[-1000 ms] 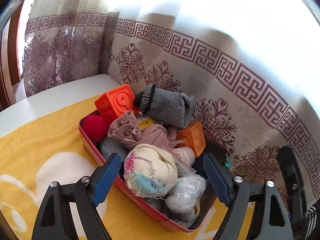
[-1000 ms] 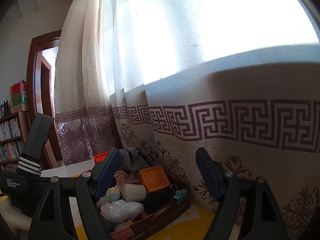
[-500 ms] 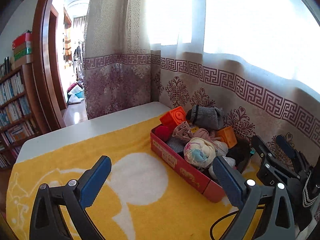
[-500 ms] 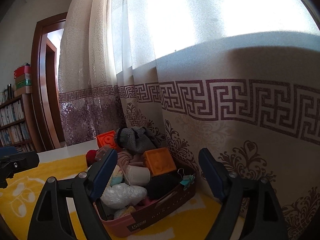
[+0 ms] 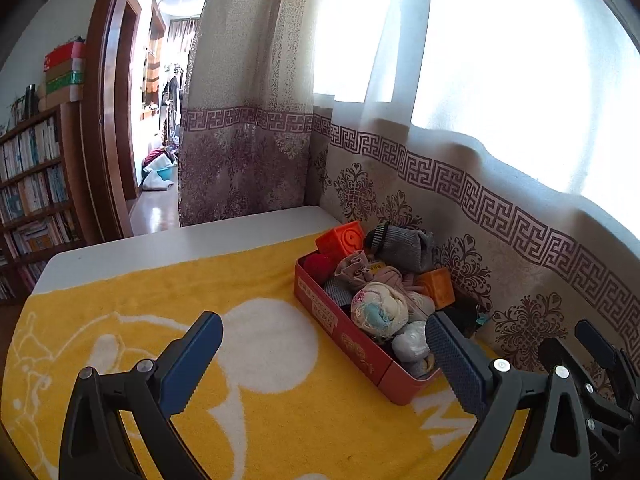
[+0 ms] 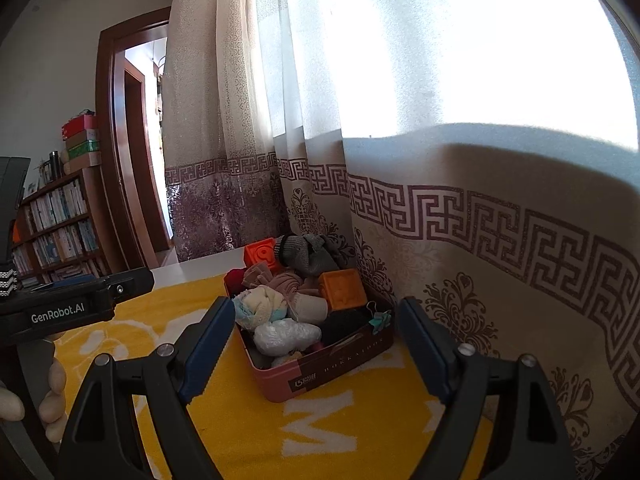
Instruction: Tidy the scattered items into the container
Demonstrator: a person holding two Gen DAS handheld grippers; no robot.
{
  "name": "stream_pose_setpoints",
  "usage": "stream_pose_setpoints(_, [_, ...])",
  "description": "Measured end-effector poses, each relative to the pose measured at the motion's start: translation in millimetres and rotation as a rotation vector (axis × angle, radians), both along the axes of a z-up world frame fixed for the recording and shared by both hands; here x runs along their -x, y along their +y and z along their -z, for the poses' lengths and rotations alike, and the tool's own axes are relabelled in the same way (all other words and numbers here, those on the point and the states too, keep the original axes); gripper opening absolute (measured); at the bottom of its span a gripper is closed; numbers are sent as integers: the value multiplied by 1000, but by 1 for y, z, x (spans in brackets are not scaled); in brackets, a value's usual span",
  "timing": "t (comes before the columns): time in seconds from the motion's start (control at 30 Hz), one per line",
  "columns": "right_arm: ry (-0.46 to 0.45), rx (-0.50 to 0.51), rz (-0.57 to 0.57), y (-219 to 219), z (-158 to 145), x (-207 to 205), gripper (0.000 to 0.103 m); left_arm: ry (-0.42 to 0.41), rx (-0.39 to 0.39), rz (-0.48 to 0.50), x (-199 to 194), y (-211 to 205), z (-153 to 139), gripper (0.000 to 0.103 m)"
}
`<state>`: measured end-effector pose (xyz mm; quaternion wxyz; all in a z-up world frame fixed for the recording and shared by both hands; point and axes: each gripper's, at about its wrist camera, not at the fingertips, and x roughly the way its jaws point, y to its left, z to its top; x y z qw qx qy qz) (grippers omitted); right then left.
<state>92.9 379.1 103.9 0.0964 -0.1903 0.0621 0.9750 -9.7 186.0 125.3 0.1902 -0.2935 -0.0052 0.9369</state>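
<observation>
Around your work area
You have a yellow towel [image 5: 248, 280] spread over the white table [image 5: 180, 240], a patterned curtain [image 5: 460, 184] just behind it, and a bookshelf [image 5: 32, 184] beside the open doorway [image 5: 160, 120].

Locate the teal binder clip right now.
In the right wrist view the teal binder clip sits at the right near corner of the red tin, beside the curtain, just below the nearer orange cube.

Ahead of my right gripper [image 6: 316, 344] the tin [image 6: 340, 372] sits on the towel [image 6: 248, 432], curtain [image 6: 480, 240] behind it; socks [image 6: 308, 254], blocks [image 6: 342, 290] piled inside. My left gripper [image 5: 324, 354] has it ahead-right.
</observation>
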Motion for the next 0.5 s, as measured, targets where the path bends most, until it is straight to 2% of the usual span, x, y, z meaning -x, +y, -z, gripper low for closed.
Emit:
stream_pose_setpoints(0.23, [-11, 26, 23, 10, 3, -4, 86, 5, 33, 52, 0, 22, -7, 103])
stream_pose_setpoints(0.5, [-41, 55, 46, 22, 18, 0, 86, 0, 91, 85, 6, 51, -1, 103])
